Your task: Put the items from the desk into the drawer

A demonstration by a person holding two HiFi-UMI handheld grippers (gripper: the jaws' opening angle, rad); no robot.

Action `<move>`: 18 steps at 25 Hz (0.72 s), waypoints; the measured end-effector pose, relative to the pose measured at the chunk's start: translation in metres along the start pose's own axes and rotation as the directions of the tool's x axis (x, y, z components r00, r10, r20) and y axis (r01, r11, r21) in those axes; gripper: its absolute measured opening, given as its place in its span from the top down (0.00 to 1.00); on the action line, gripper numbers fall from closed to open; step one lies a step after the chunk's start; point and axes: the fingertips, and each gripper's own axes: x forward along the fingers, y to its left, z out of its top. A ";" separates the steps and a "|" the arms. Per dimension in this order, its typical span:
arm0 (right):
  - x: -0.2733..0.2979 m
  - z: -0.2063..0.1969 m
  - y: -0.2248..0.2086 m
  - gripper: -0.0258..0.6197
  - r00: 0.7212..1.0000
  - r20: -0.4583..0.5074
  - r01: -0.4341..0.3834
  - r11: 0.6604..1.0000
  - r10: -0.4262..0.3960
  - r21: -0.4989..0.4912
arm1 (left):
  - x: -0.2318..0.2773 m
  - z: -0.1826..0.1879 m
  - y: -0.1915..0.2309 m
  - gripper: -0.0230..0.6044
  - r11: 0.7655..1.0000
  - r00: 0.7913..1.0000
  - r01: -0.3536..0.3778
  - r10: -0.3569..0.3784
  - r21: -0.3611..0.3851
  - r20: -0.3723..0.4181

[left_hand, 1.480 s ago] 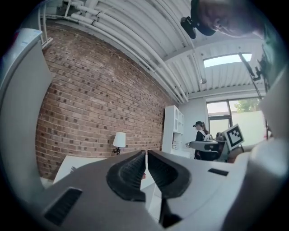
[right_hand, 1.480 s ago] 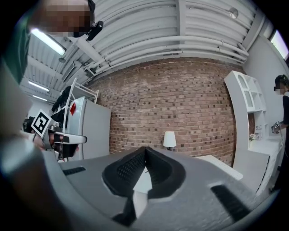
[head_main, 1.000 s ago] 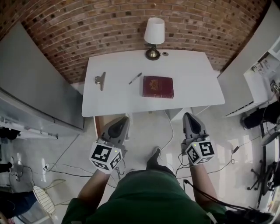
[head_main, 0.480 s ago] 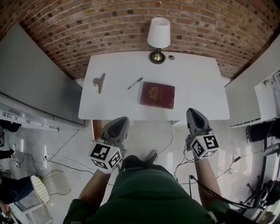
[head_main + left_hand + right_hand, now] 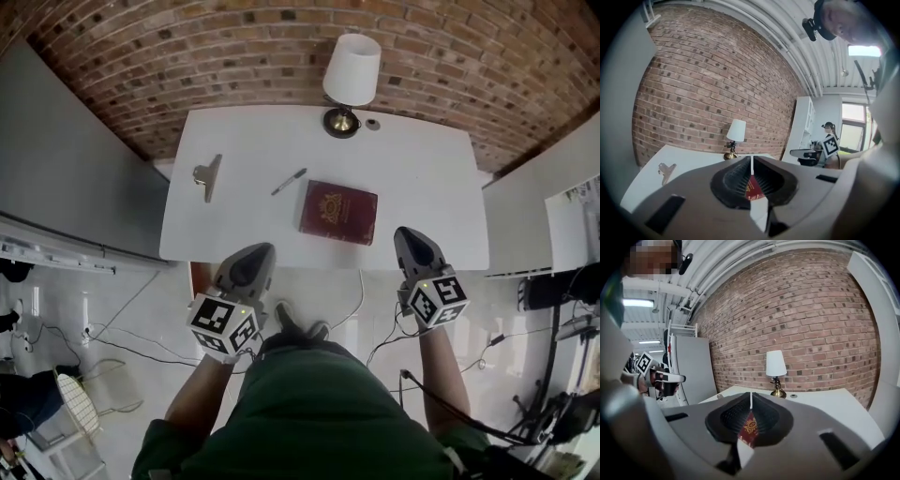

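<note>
A gold emblem is borne by the dark red book; its lettering is too small to be read. The book is laid on the white tabletop, which is set against a brick wall. Left of the book a clip and a pen are seen, behind it a lamp. Nearer than the book, over a pale floor strewn with cables, the left claw is held closed and empty. The right claw has just been opening, yet is barely parted, with nothing between.
</note>
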 end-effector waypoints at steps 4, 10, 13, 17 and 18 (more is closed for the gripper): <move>0.024 0.005 -0.005 0.90 0.998 -0.055 -0.018 1.000 0.016 -0.025 | 0.015 0.008 0.010 0.94 0.998 0.998 0.055 -0.055 -0.010 0.008; 0.071 0.011 -0.013 0.90 0.989 -0.133 -0.066 0.997 0.060 -0.044 | 0.028 -0.003 0.036 0.89 0.993 0.992 0.119 -0.118 0.007 -0.045; 0.097 0.006 -0.015 0.87 0.975 -0.191 -0.123 0.991 0.112 -0.047 | 0.030 -0.010 0.056 0.76 0.994 0.991 0.109 -0.108 0.007 -0.078; 0.134 -0.025 -0.019 0.90 0.919 -0.342 -0.248 0.962 0.198 -0.110 | 0.028 -0.020 0.073 0.76 0.999 0.994 0.047 -0.049 -0.020 -0.097; 0.145 -0.034 -0.022 0.90 0.899 -0.381 -0.281 0.953 0.219 -0.116 | 0.028 -0.022 0.076 0.76 0.999 0.994 0.027 -0.030 -0.026 -0.102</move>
